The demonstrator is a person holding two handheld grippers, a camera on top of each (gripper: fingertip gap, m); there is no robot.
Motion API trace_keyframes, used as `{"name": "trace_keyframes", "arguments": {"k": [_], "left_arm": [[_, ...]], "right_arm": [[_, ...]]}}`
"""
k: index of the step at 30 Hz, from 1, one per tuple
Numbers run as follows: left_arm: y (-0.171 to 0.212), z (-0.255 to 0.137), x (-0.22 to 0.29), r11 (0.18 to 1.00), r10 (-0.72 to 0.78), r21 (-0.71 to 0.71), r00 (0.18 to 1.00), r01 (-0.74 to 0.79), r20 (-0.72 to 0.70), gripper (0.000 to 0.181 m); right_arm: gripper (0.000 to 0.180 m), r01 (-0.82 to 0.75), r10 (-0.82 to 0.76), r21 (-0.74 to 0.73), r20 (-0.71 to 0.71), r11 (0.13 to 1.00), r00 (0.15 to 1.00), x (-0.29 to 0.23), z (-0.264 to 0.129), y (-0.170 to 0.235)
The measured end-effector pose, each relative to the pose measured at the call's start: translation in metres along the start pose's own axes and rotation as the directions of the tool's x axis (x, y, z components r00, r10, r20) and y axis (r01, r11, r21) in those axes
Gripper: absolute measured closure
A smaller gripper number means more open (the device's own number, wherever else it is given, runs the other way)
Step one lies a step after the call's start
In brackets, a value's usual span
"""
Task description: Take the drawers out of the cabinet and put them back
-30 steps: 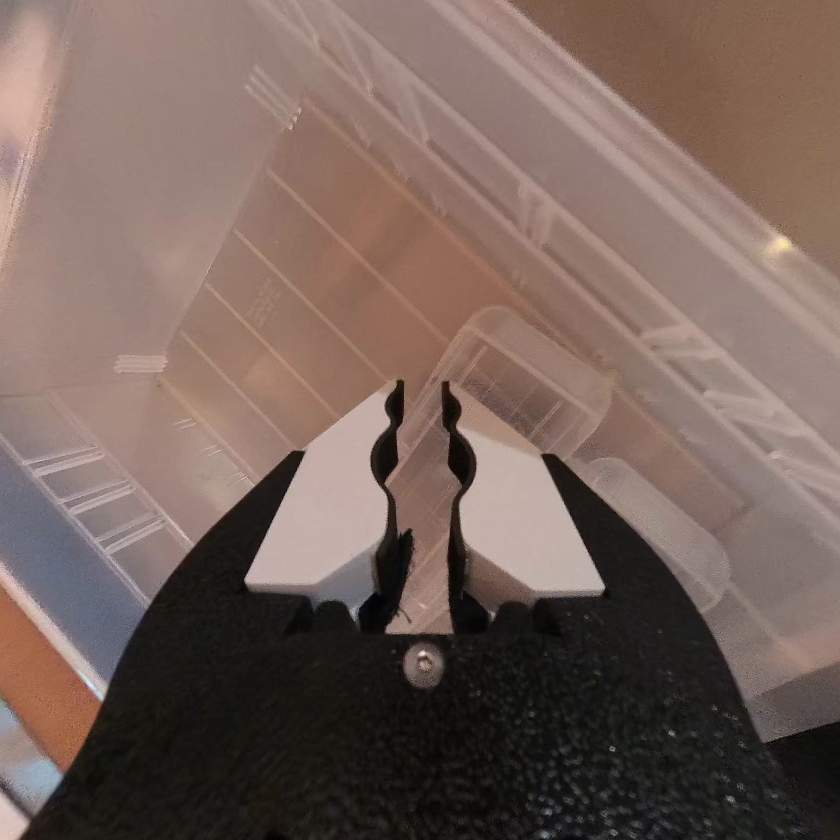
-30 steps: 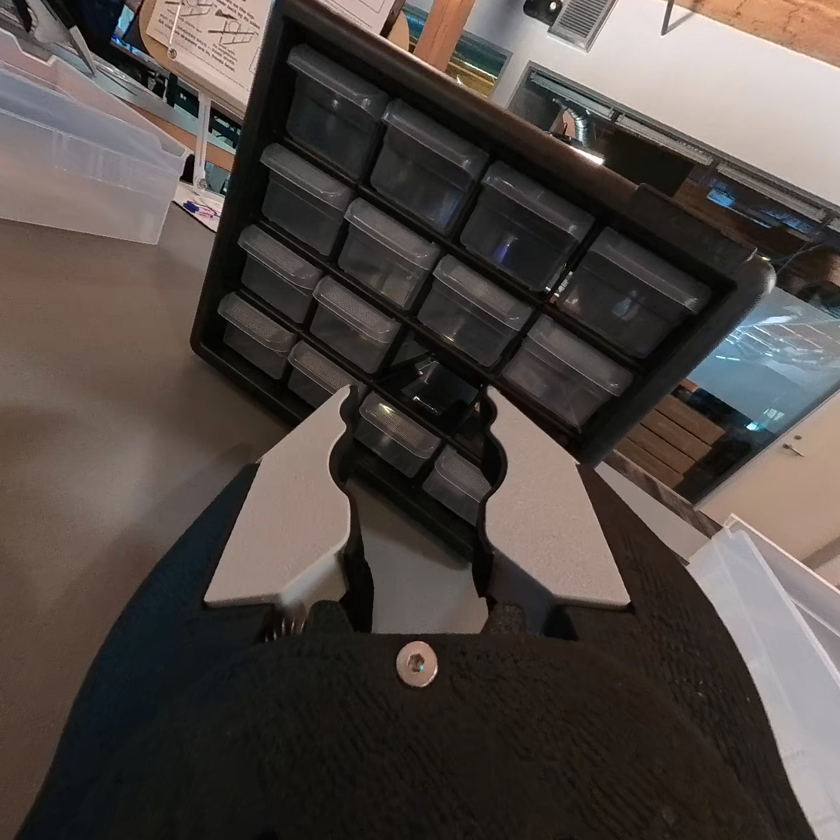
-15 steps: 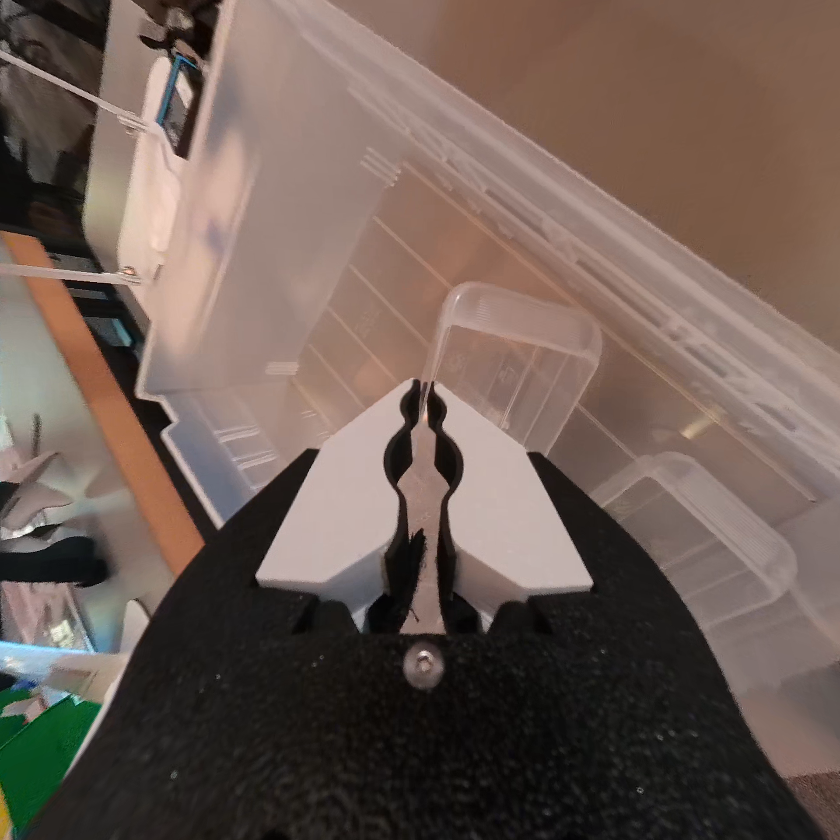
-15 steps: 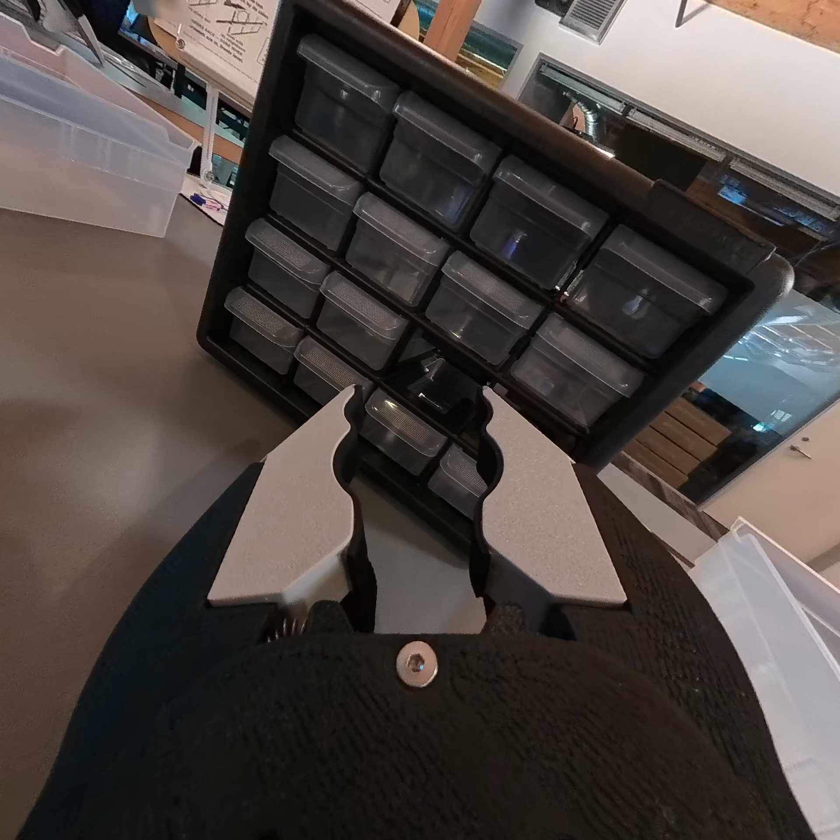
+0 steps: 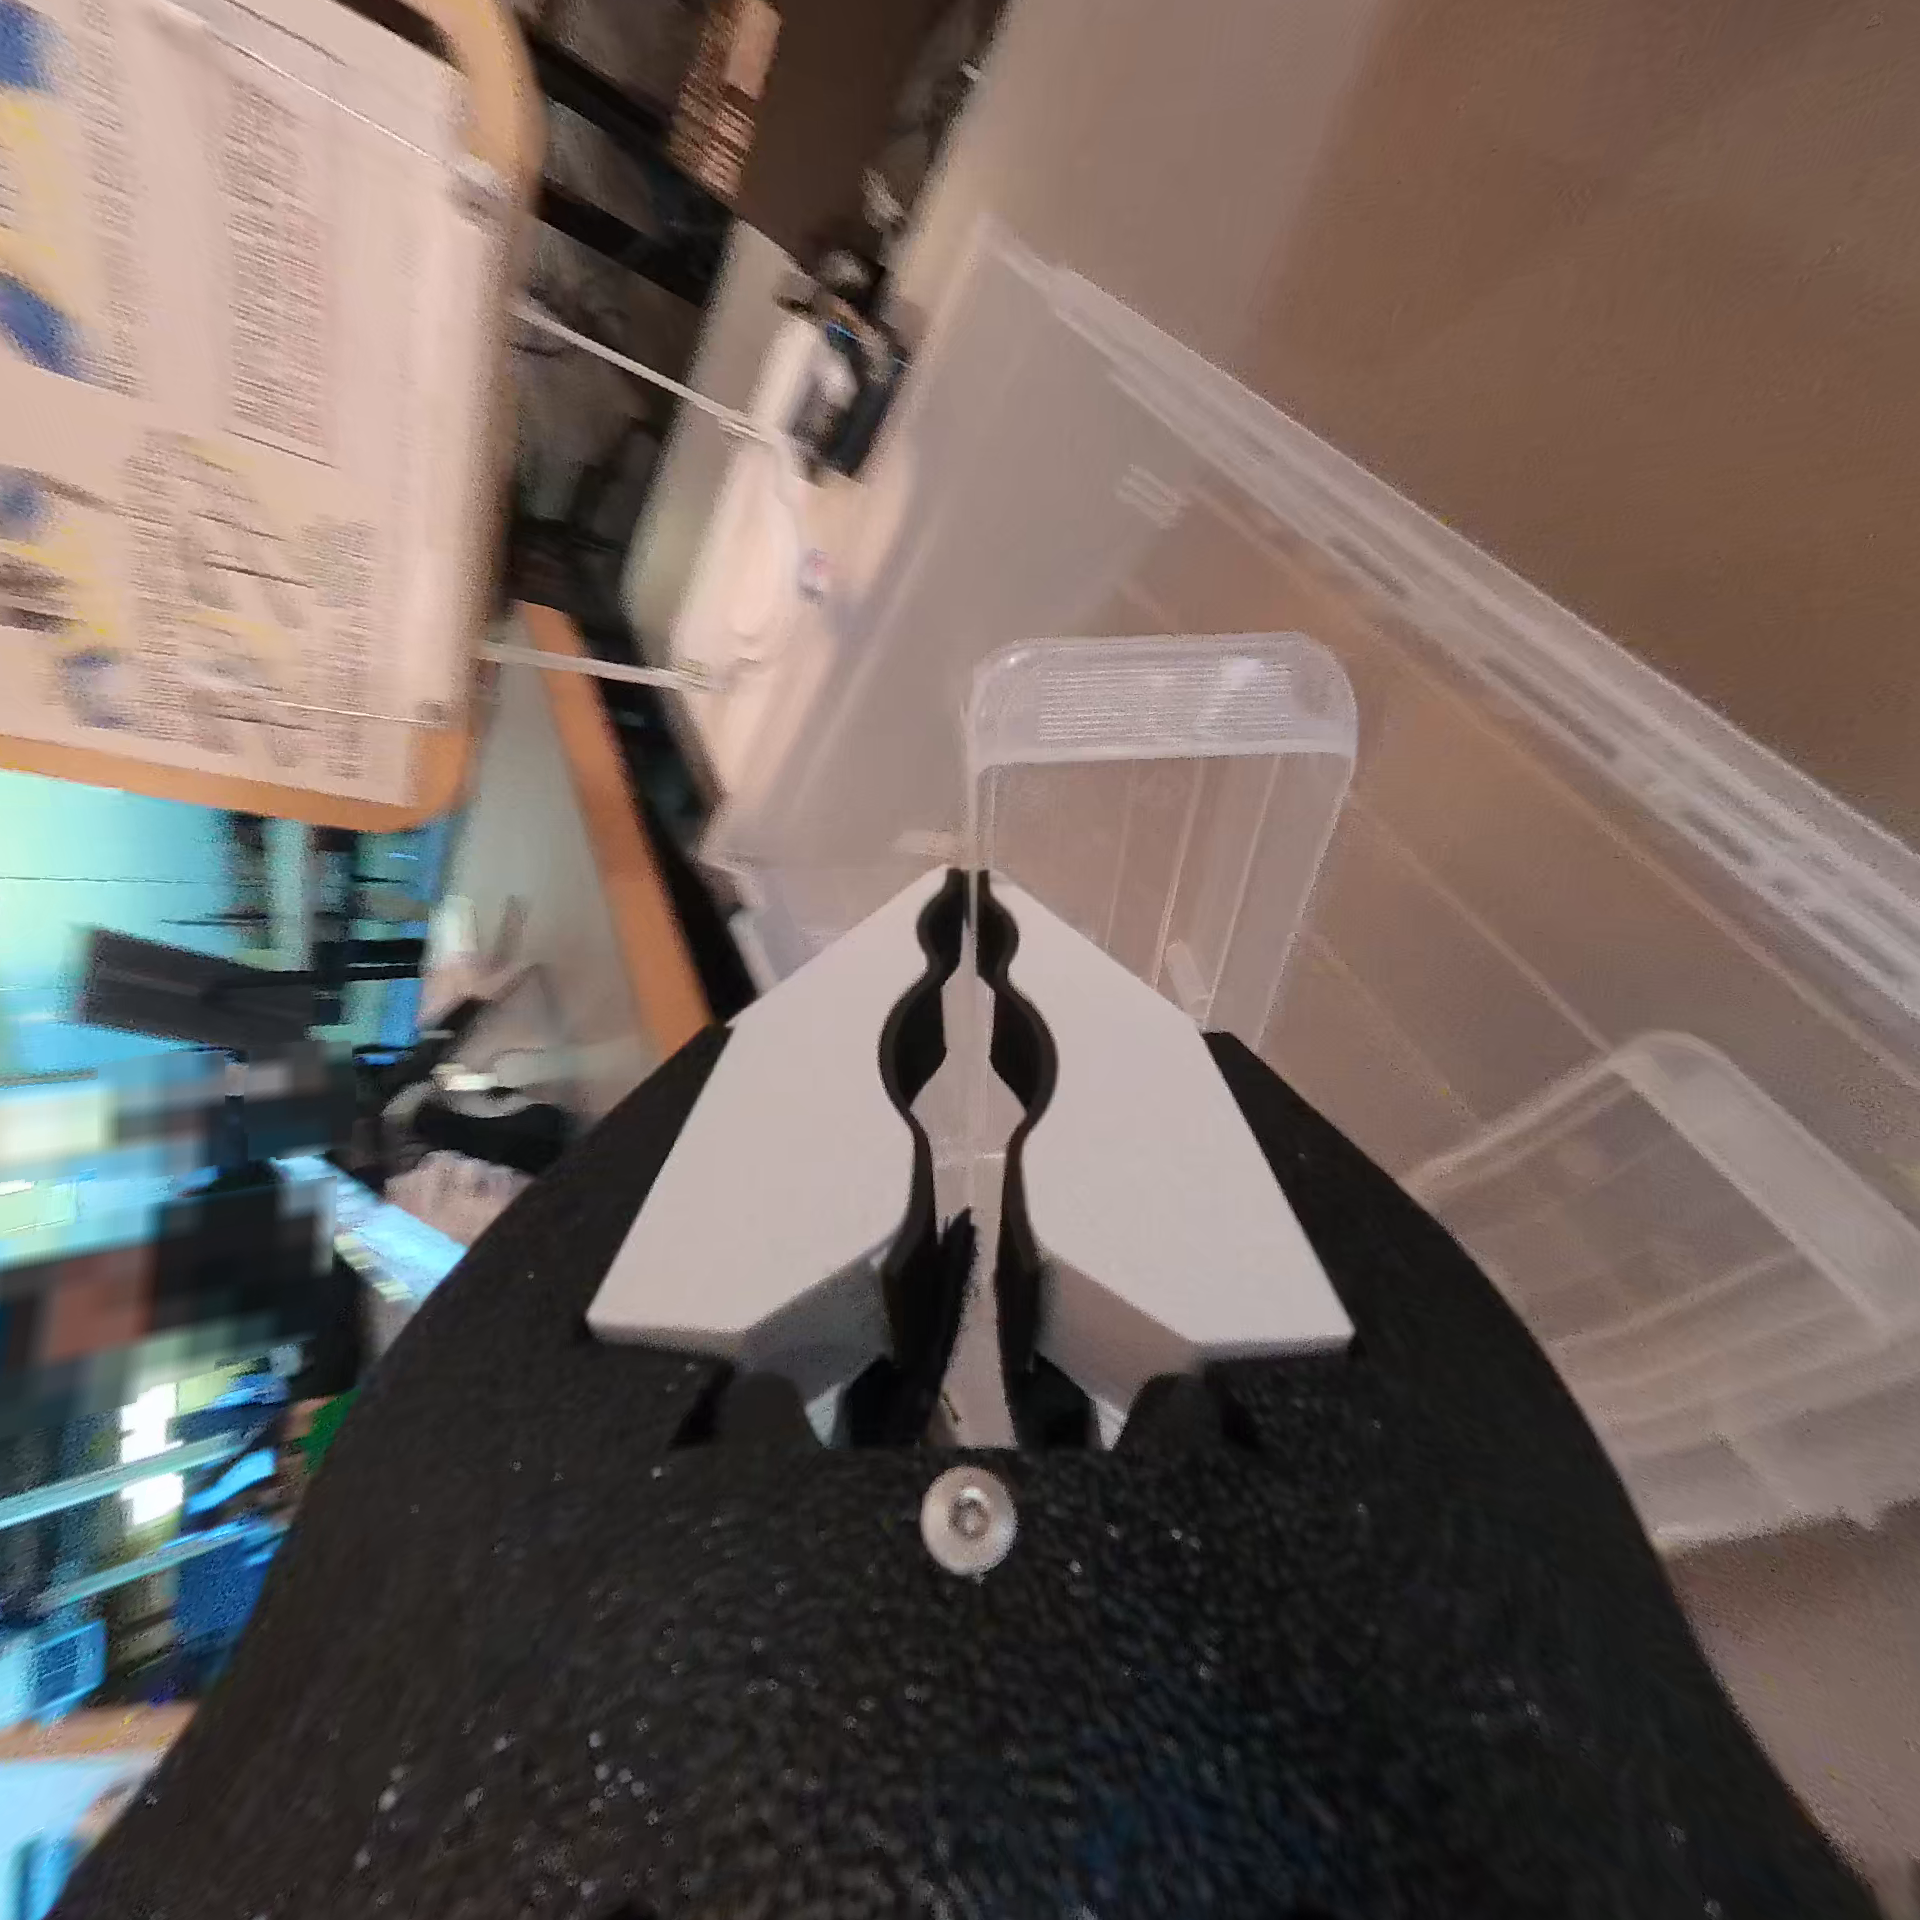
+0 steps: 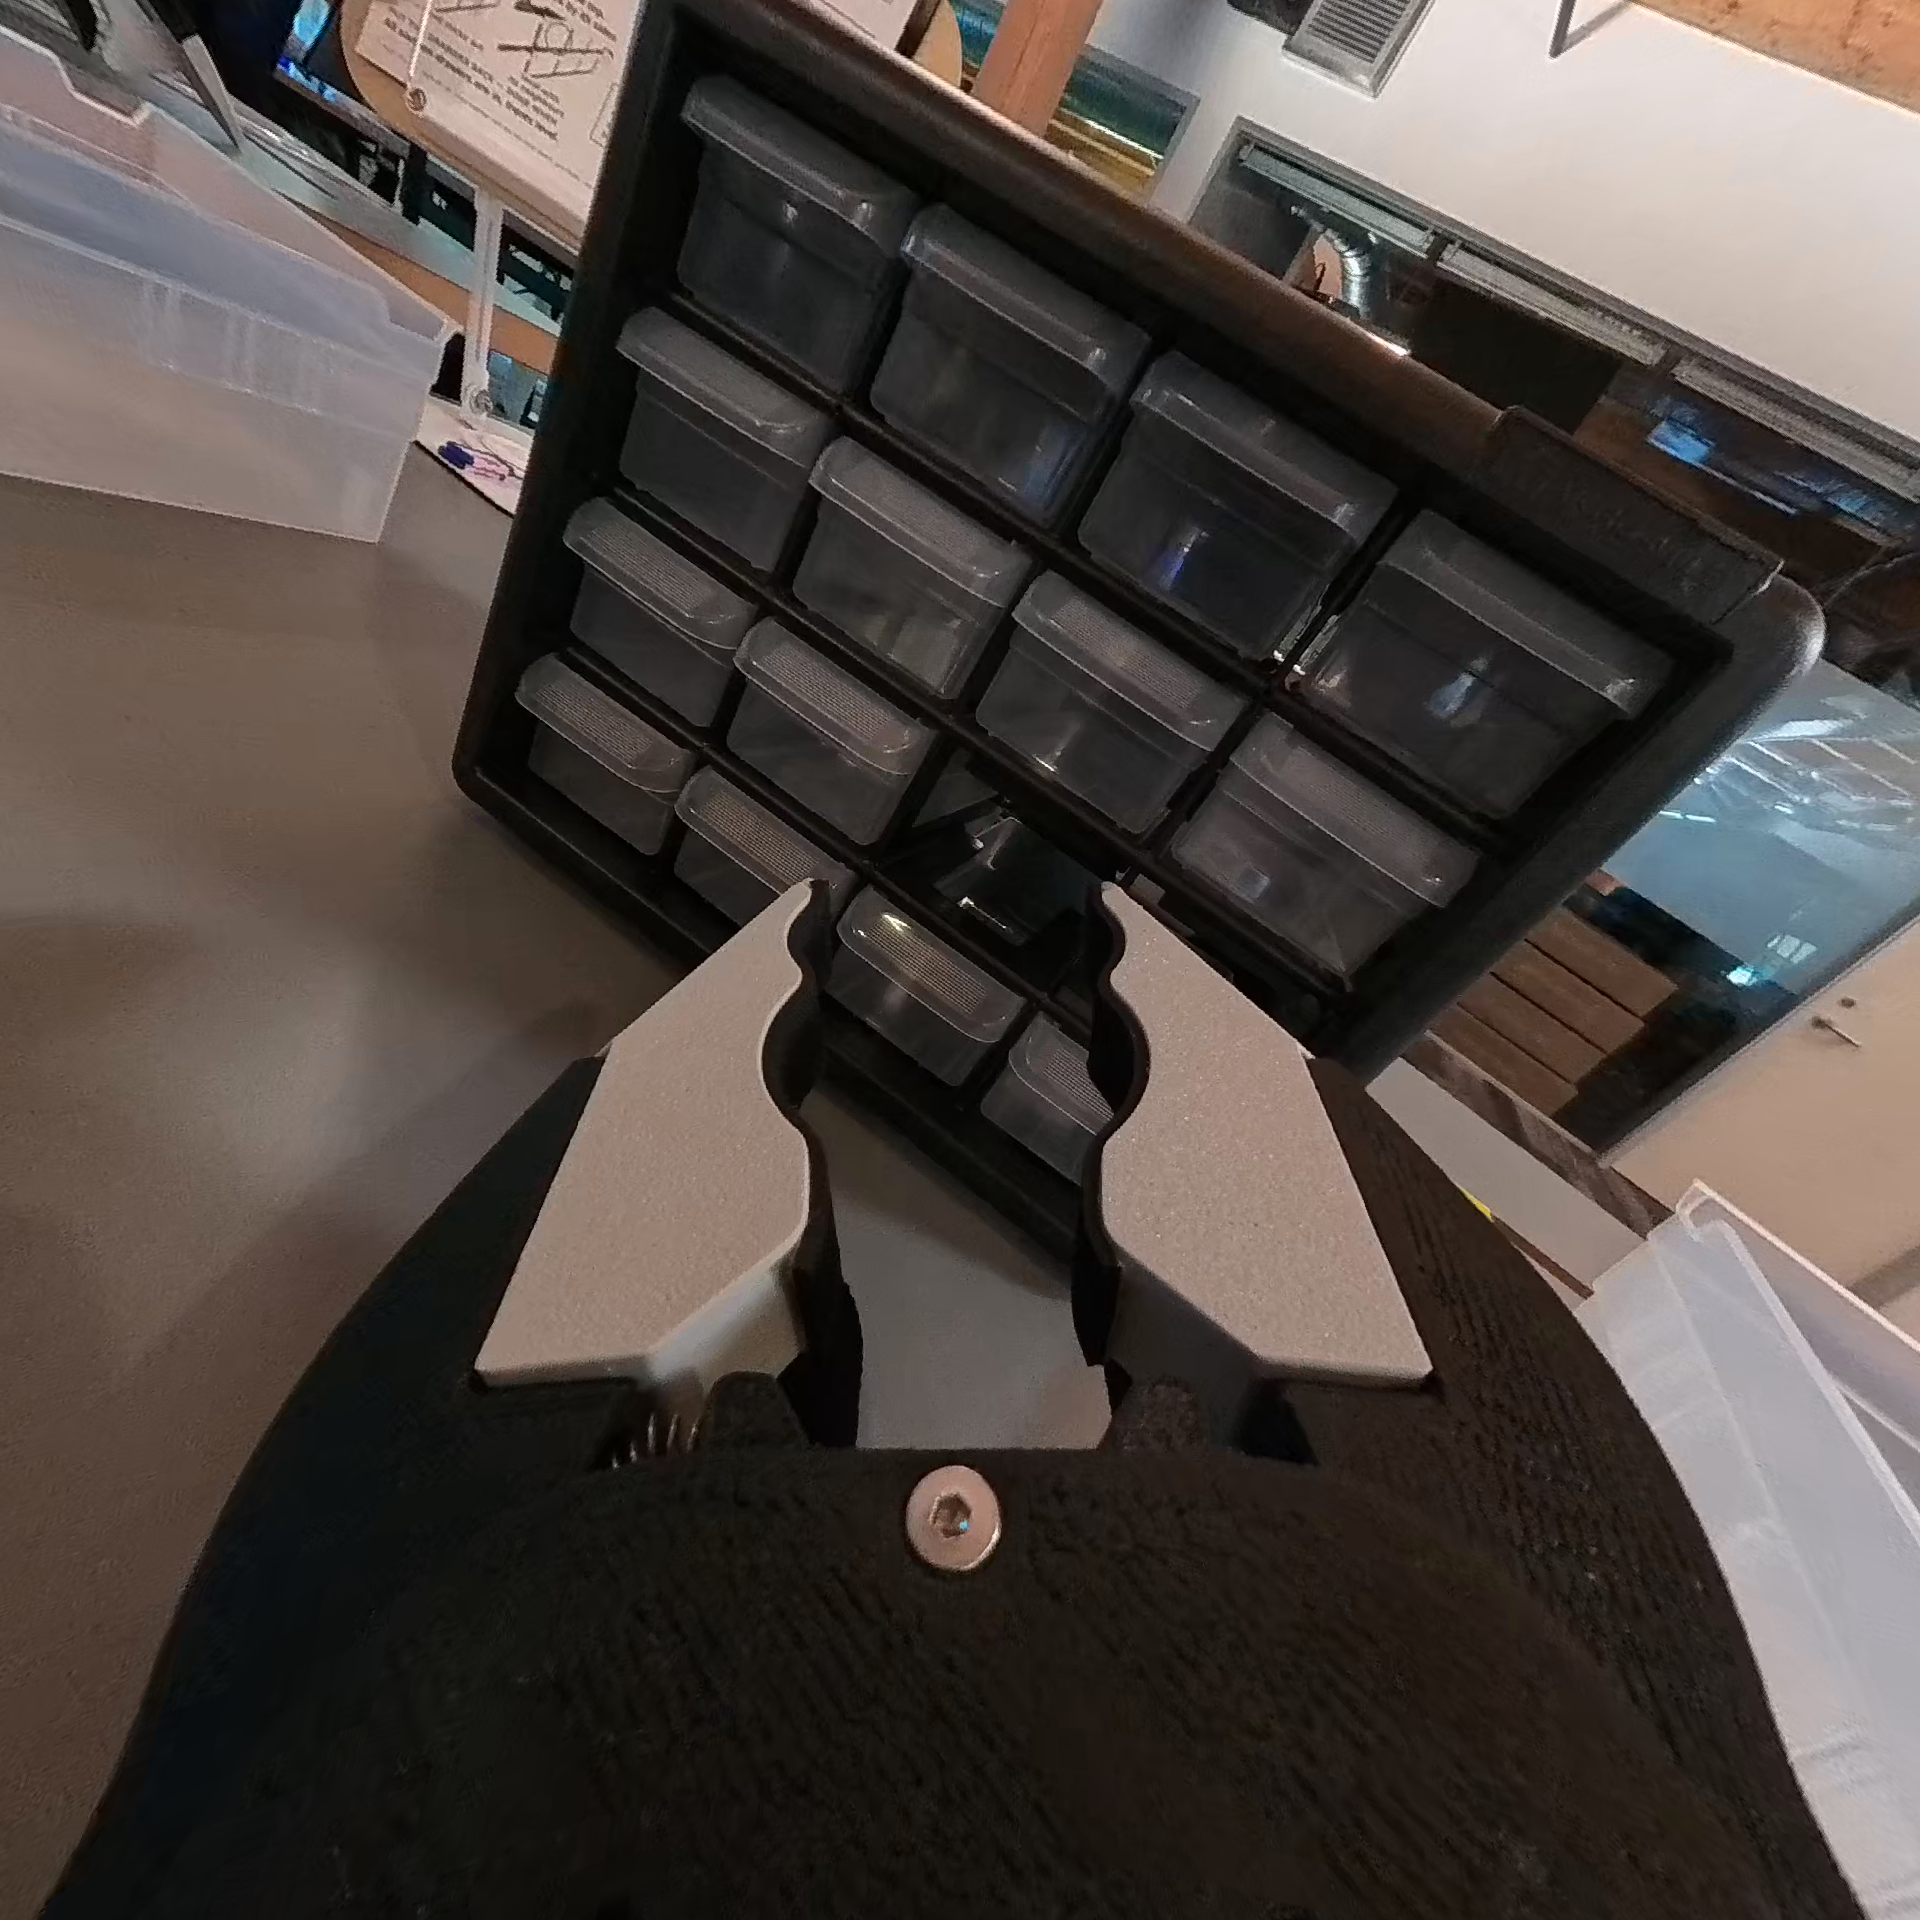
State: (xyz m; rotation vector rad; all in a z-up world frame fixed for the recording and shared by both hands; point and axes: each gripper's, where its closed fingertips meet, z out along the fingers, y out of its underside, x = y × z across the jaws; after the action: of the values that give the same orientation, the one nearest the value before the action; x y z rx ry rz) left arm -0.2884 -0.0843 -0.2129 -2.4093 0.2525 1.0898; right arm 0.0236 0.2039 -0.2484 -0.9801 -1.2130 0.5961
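In the left wrist view my left gripper (image 5: 968, 883) is shut on the side wall of a small clear drawer (image 5: 1158, 821) and holds it lifted over a large clear bin (image 5: 1455, 644). A second small clear drawer (image 5: 1662, 1278) lies in that bin. In the right wrist view my right gripper (image 6: 956, 899) is open and empty in front of a black cabinet (image 6: 1558, 520) with several clear drawers. One slot (image 6: 997, 862) in the third column stands empty, just beyond my fingertips.
The cabinet stands on a grey table (image 6: 208, 831). A large clear bin (image 6: 187, 343) sits at the far left of the right wrist view, another clear bin (image 6: 1787, 1455) at its right edge. A printed sign (image 5: 229, 395) stands beyond the left bin.
My left gripper closed on the small drawer's wall and lifted it up out of the bin. My right gripper stayed open and drifted a little closer to the cabinet.
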Motion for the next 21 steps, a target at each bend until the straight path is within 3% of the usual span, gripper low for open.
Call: {"name": "trace_keyframes", "arguments": {"k": [3,6,9,13,16,21], "left_arm": [[-0.024,-0.033,-0.047,0.99,-0.016,0.138,0.958,-0.025,0.286,0.181],[-0.063,-0.078,-0.061,0.923,-0.125,0.385,0.924,-0.025,0.361,0.181],[-0.111,-0.116,-0.038,0.772,-0.191,0.635,0.967,0.042,0.168,0.181],[-0.168,-0.149,0.036,0.619,0.033,0.781,0.99,0.088,-0.137,0.181],[-0.191,-0.151,0.1,0.611,0.252,0.789,0.929,0.065,-0.271,0.181],[-0.203,-0.122,0.184,0.718,0.422,0.696,0.782,0.021,-0.459,0.181]], "right_arm": [[0.132,-0.001,0.001,0.0,-0.002,1.0,1.0,0.0,0.0,0.0],[0.132,-0.001,0.001,0.0,-0.003,1.0,1.0,0.001,0.0,0.0],[0.136,-0.008,0.008,-0.007,0.001,1.0,1.0,0.0,-0.001,0.0],[0.137,-0.019,0.019,-0.004,-0.001,1.0,1.0,0.001,-0.001,0.0],[0.137,-0.022,0.021,-0.012,-0.005,1.0,1.0,0.002,0.0,0.002],[0.137,-0.015,0.015,-0.011,0.002,1.0,1.0,0.001,0.0,0.001]]}}
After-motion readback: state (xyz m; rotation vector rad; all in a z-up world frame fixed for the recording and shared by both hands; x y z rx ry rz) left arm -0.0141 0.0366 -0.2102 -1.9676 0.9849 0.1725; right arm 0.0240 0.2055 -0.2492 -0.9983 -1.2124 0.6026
